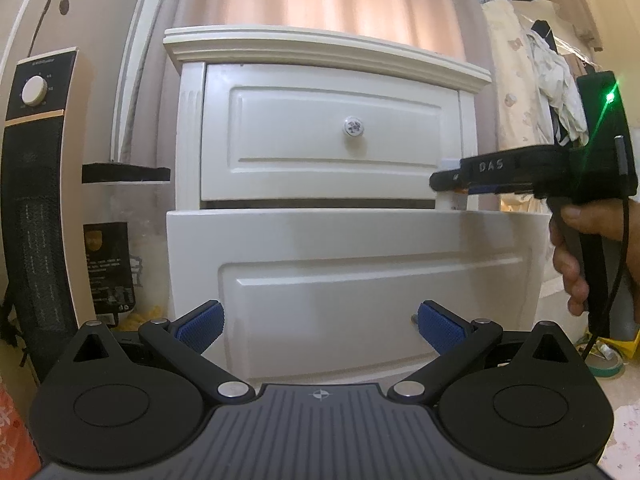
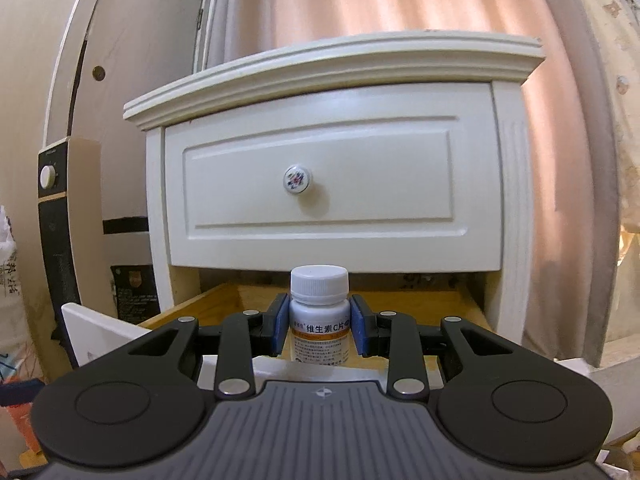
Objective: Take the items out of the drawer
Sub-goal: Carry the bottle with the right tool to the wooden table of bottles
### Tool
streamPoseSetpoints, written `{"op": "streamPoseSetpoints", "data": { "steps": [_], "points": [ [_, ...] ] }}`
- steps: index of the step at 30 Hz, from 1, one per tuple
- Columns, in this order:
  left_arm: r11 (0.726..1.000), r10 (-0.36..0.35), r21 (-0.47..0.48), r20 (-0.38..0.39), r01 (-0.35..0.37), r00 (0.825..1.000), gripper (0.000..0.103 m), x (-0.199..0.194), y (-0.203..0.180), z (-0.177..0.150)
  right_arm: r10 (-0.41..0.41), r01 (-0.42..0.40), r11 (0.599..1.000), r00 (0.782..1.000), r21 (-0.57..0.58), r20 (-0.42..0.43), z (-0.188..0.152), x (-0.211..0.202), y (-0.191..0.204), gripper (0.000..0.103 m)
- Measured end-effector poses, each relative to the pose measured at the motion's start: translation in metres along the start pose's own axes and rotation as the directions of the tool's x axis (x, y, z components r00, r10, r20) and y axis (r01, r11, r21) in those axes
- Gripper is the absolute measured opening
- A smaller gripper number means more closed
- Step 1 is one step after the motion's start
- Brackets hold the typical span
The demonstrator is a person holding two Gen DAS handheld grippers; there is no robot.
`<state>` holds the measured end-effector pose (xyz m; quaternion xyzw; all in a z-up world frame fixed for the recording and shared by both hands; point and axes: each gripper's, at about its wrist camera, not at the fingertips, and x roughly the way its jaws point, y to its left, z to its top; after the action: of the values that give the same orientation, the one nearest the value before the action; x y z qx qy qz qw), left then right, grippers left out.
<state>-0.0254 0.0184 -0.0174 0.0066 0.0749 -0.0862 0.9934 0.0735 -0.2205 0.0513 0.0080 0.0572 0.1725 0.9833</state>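
Observation:
A white nightstand has a closed upper drawer (image 1: 328, 136) and a pulled-out lower drawer (image 1: 352, 280). In the right wrist view the lower drawer's wooden inside (image 2: 224, 304) shows under the upper drawer (image 2: 332, 184). My right gripper (image 2: 319, 330) is shut on a white vitamin C bottle (image 2: 319, 316), held upright above the open drawer. The right gripper also shows in the left wrist view (image 1: 452, 178) at the drawer's right end. My left gripper (image 1: 320, 326) is open and empty in front of the lower drawer's front panel.
A black tower heater (image 1: 36, 208) stands left of the nightstand. A dark package (image 1: 108, 268) sits on the floor beside it. Pink curtains (image 1: 340, 0) hang behind. Clothes (image 1: 540, 88) hang at the right. A tape roll (image 1: 608, 364) lies on the floor.

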Motion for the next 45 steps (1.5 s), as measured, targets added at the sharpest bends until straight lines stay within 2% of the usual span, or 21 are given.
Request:
{"op": "streamPoseSetpoints", "data": {
  "steps": [22,29,36,45],
  "points": [
    [0.999,-0.045,0.017,0.019,0.045,0.999,0.103,-0.009,-0.030,0.001,-0.106,0.109,0.994,0.990,-0.024,0.093,0.023,-0.061,-0.032,0.032],
    [0.996,-0.087,-0.008,0.009,0.087,0.996,0.103,-0.003,-0.040,-0.007,-0.165,0.168,0.985,0.983,-0.035,0.076,0.019,-0.083,-0.046,0.032],
    [0.997,-0.081,0.009,-0.017,0.081,0.997,0.103,-0.004,-0.049,-0.018,-0.214,0.215,0.976,0.977,-0.020,0.020,-0.008,-0.101,-0.062,0.032],
    [0.999,-0.045,0.010,-0.049,0.046,0.998,0.103,-0.004,-0.051,-0.031,-0.243,0.243,0.970,0.968,-0.001,-0.057,-0.053,-0.094,-0.081,0.032]
  ]
}}
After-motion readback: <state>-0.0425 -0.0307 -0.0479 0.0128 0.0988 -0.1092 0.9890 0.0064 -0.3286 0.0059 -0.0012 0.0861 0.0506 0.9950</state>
